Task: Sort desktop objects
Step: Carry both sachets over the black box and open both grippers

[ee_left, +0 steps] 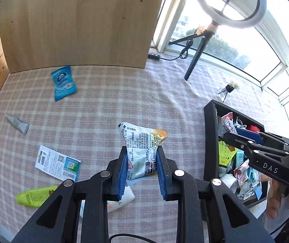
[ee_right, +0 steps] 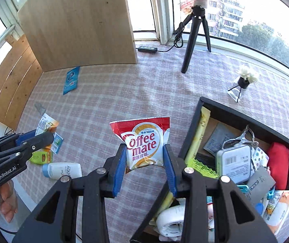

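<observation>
Pinched in the right claw [ee_right: 143, 158], a Coffee mate sachet [ee_right: 143, 141] hangs above the checked surface [ee_right: 104, 101], beside the black box [ee_right: 191, 137]. Left claw [ee_left: 141, 162] grips a silver Nestle sachet [ee_left: 142, 147]; a blue packet [ee_left: 63, 83] lies beyond.

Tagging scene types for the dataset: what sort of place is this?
Likely a home sunroom or enclosed balcony used as a recording spot: curved windows facing apartment blocks, a checked tablecloth strewn with household items, and a ring light on a tripod.
</observation>
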